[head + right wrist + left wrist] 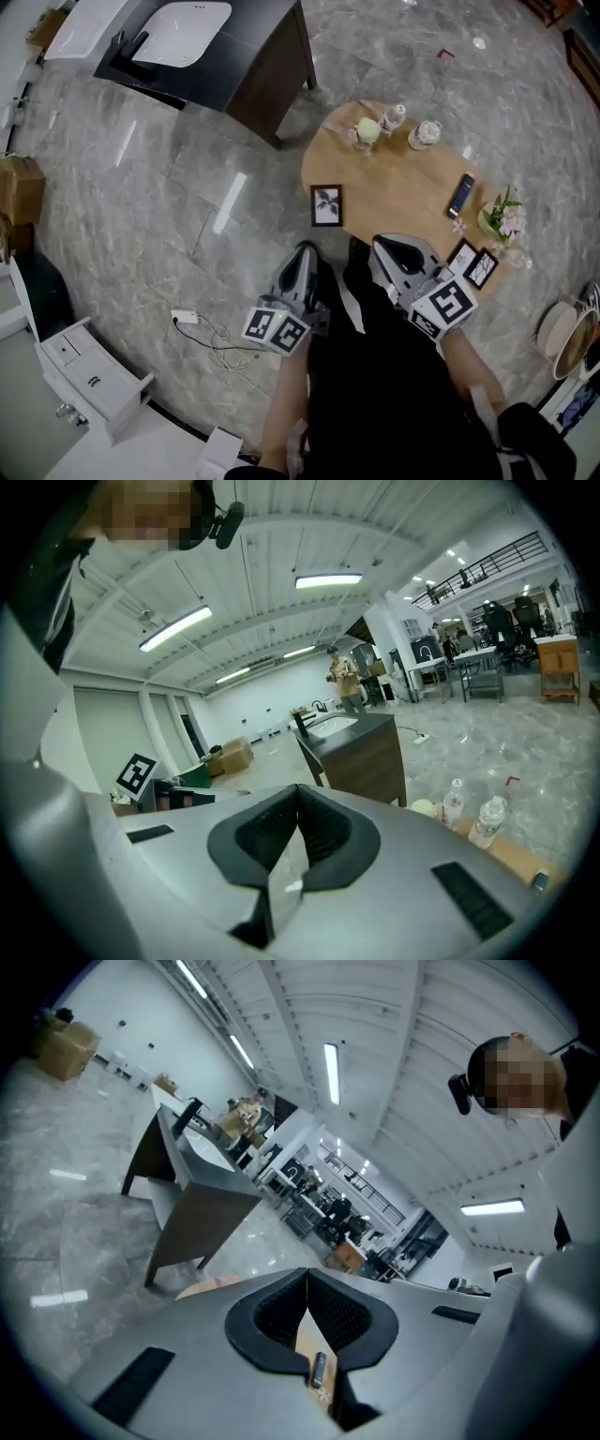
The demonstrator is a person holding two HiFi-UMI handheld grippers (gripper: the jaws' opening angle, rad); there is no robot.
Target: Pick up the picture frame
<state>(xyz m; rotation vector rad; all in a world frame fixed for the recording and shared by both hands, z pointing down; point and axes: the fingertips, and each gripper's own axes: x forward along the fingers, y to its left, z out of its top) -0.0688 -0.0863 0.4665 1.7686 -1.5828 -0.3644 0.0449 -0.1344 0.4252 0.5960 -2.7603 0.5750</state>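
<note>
The picture frame (326, 205) lies flat on the round wooden counter (394, 187), close to the counter's left edge, in the middle of the head view. It has a black border and a white mat around a dark plant print. Nothing touches it.

Just below it in that view are the two grippers, both apart from the frame. The left gripper (306, 247) is off the counter's lower-left edge, over the floor. The right gripper (388, 242) is over the counter's lower rim, to the frame's lower right. Each carries its marker cube (276, 328) toward the person.

In the left gripper view, the left gripper (307, 1281) has its jaws pressed together at the tips with nothing between them. A strip of wood and a slim dark thing show through the slot behind the pads. In the right gripper view, the right gripper (298, 793) has its jaws together too, and it is empty.

Farther out on the counter, a dark slim device (460, 195) lies right of centre. Flowers (503, 219) stand at the right edge, with two small frames (473, 262) just below them. At the counter's top edge are a pale green ball (367, 129) and two clear bottles (409, 127). They also show at the lower right of the right gripper view.

A dark sink cabinet (246, 58) stands on the grey marbled floor (141, 206) at the upper left. A white cable (202, 328) lies on the floor at the lower left, near a white drawer unit (89, 375).
</note>
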